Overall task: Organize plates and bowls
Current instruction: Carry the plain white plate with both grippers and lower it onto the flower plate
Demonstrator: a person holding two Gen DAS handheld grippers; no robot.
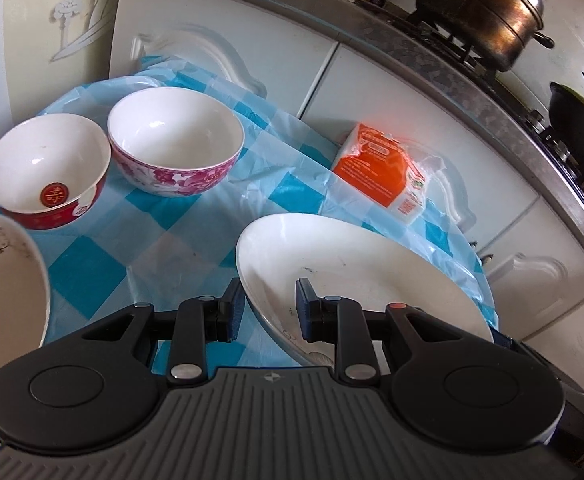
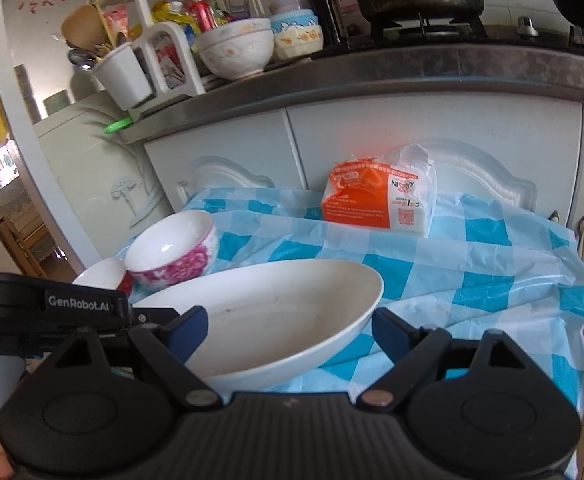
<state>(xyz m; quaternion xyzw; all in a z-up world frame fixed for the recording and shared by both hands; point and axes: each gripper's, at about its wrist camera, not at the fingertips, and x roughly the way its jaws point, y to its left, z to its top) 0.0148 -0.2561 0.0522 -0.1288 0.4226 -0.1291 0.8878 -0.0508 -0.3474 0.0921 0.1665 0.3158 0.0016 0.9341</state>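
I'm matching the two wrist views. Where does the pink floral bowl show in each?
Left wrist: pink floral bowl upper left of centre, just right of the red bowl.
Right wrist: pink floral bowl at left of centre, behind the white plate.
Shared landmark: the orange packet at the table's far edge, against the cabinets.

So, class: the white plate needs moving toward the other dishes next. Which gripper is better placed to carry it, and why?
Left. The left gripper is clamped on the white plate's rim. The right gripper is open, its pads clear of the plate.
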